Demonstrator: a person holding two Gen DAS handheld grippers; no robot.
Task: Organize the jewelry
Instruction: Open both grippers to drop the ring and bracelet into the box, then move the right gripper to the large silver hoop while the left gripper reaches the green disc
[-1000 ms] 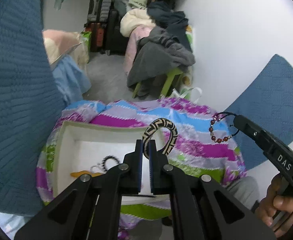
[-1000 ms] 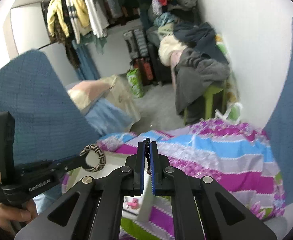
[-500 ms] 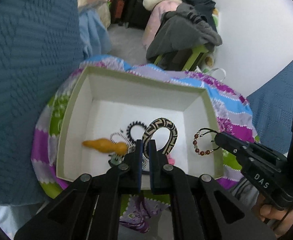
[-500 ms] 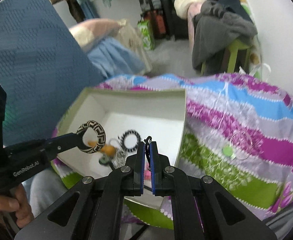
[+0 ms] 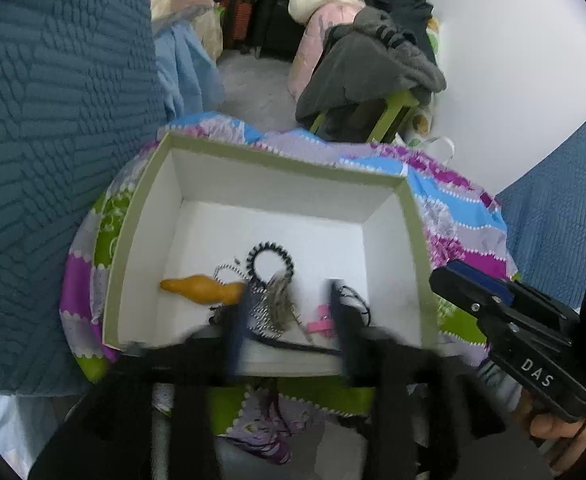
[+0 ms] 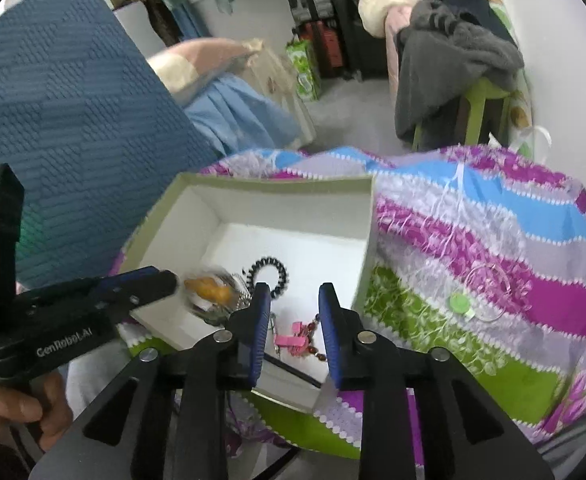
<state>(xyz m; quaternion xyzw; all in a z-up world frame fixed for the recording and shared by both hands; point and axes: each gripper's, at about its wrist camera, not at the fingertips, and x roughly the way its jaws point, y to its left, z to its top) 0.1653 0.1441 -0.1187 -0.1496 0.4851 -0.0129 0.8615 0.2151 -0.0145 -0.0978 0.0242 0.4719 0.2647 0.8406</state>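
While both claws hang over the box (image 5: 411,216), the left gripper (image 5: 289,312) and right gripper (image 6: 295,308) are opening, released. Patterned bangle (image 5: 279,300), clenched a second ago, blurs downward at 6 o'clock; beaded bracelet (image 6: 313,330) lies beside pink clip (image 6: 291,340). Both drop-offs look done.

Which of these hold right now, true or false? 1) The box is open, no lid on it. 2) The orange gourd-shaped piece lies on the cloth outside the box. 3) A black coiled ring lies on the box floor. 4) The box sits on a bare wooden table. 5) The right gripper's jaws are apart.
1) True: the box has no lid on it.
2) False: the orange piece lies inside the box.
3) True: the black coiled ring is on the box floor.
4) False: it sits on a striped cloth.
5) True: the right gripper is opening, nothing pinched.
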